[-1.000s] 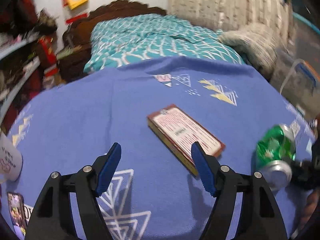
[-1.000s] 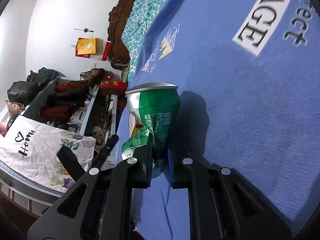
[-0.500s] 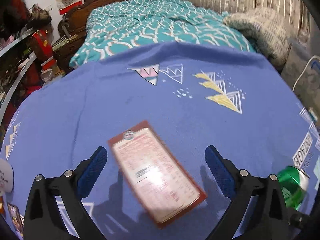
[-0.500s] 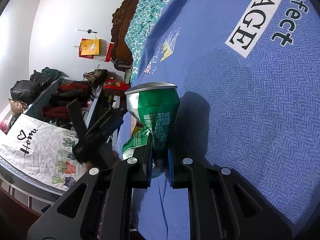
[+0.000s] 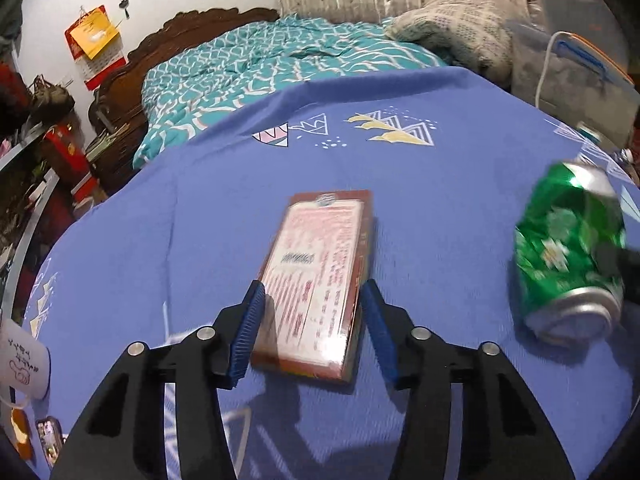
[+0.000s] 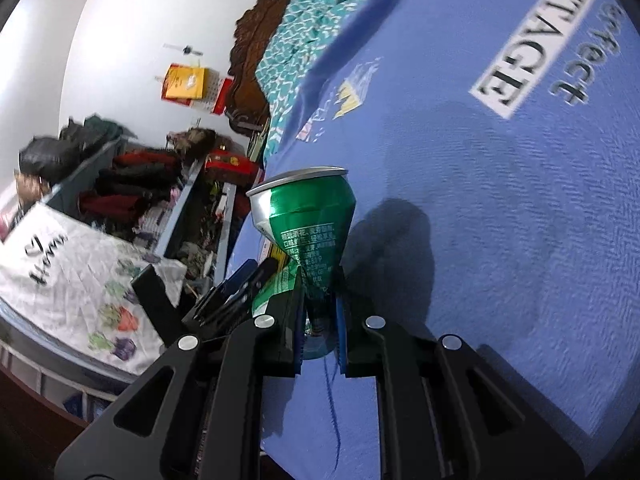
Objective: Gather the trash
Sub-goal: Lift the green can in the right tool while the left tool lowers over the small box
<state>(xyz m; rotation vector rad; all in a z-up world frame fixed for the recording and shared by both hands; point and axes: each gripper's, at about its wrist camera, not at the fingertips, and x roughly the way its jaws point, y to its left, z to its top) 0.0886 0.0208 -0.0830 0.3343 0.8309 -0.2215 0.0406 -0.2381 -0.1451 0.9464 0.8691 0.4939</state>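
Spreading across most of both frames: blue printed cloth point(image 5: 440, 208) covering the surface, with a teal-quilted bed point(image 5: 280, 60) and carved wooden headboard point(image 5: 168, 44) lying beyond it at upper centre of the left view. Hanging on the white wall at upper left, a red and yellow calendar point(image 5: 94, 38). Showing at the left edge of the right view, cluttered shelves point(image 6: 132, 184) and a white printed bag point(image 6: 72, 272).

Lying flat on the cloth at centre of the left view: a red-bordered flat box point(image 5: 320, 276), long side pointing away from the camera. Straddling its near end, the left claw point(image 5: 314, 328), narrowed around the box, blue pads point(image 5: 246, 332) sitting just beside the box's two long edges; hard to tell whether actually touching.

Pinching a crushed green can point(image 6: 308, 236) at centre of the right view: the right claw point(image 6: 319, 336), squeezed tight on the can's flattened waist, silver end pointing away from the camera. Appearing also at the right edge of the left view, blurred and lying tilted, just beside the cloth; whether resting on it or lifted, cannot tell.
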